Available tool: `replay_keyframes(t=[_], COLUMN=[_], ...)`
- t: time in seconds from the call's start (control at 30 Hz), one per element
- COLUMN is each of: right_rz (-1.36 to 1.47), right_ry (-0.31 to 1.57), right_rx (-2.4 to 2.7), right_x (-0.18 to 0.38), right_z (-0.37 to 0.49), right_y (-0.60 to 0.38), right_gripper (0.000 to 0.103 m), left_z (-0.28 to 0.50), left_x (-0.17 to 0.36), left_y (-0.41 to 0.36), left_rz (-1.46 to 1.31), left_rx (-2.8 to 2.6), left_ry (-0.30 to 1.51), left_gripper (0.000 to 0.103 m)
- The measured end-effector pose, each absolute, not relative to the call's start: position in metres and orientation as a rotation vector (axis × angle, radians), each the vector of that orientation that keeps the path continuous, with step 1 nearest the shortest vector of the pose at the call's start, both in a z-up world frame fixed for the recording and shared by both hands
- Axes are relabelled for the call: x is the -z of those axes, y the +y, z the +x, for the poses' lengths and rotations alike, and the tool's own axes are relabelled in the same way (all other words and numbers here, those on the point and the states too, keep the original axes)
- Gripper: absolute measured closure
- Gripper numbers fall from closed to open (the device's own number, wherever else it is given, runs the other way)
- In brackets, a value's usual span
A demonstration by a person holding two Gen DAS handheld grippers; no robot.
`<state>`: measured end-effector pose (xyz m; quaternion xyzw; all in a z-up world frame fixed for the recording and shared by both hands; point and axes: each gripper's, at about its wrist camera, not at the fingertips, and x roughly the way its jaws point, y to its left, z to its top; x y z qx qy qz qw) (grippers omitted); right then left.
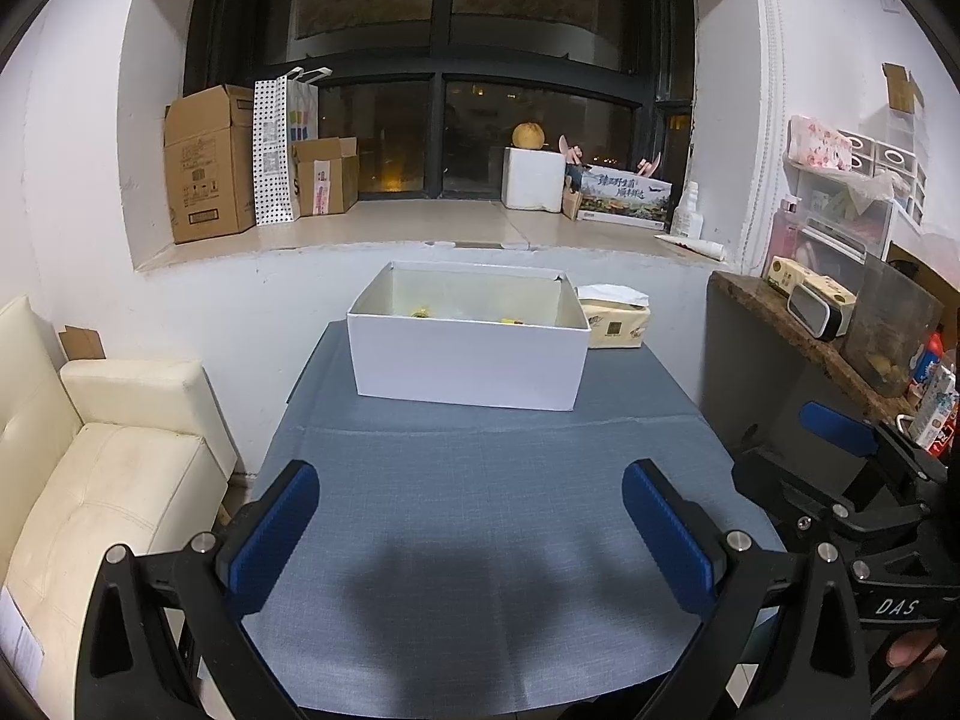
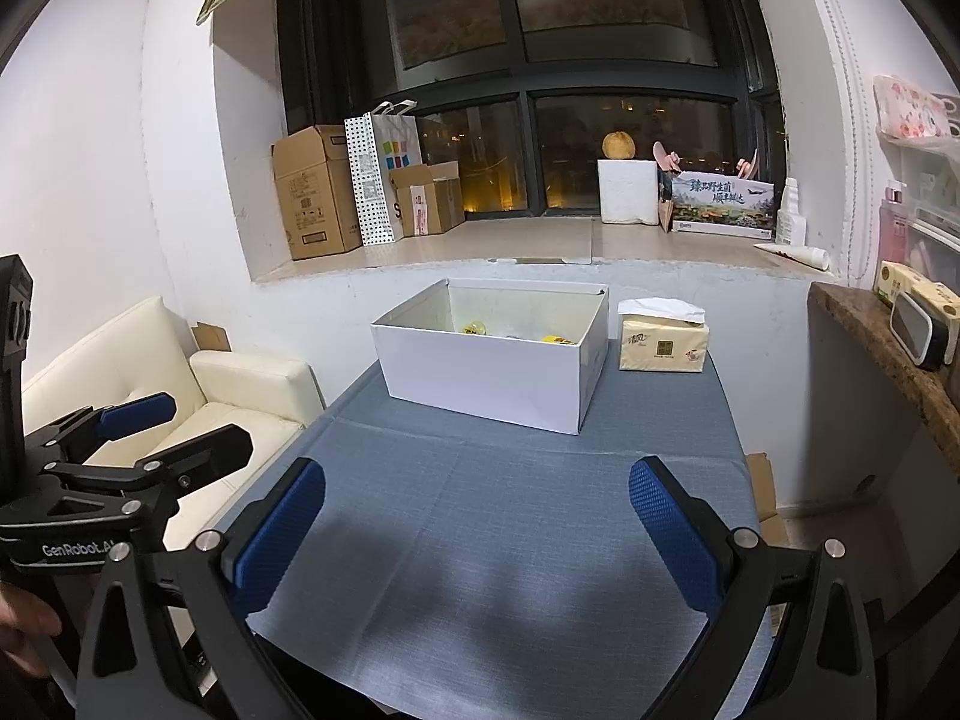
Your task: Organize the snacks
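A white open box (image 1: pixel 468 360) stands at the far end of the blue-grey table (image 1: pixel 480 510); it also shows in the right wrist view (image 2: pixel 486 378). Small yellow snack items (image 2: pixel 555 338) lie inside it, mostly hidden by its walls. My left gripper (image 1: pixel 471 531) is open and empty, above the near part of the table. My right gripper (image 2: pixel 477 531) is open and empty, also above the near part. The right gripper shows at the right edge of the left wrist view (image 1: pixel 840 456), and the left gripper at the left edge of the right wrist view (image 2: pixel 156 426).
A pack of tissues (image 2: pixel 663 339) sits to the right of the box. A cream sofa (image 1: pixel 102 480) stands left of the table. A brown counter (image 1: pixel 810 342) with small items is at the right. Cardboard boxes (image 1: pixel 207 165) stand on the windowsill behind.
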<state>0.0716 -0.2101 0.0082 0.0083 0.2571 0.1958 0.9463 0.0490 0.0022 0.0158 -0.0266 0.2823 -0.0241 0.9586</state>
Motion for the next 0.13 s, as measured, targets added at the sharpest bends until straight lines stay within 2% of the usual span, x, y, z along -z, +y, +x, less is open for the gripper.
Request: replay_keyframes(t=[0.13], right_rz=[0.017], right_ry=[0.523], right_rx=[-0.397], right_x=[-0.0085], right_z=[0.0710], right_y=[-0.2097], right_gripper=[0.000], left_z=[0.0473], left_x=[-0.0175], left_y=[0.0012], left_rz=[-0.059], left_rx=[0.063], left_ry=[0.565], left_gripper=[0.000])
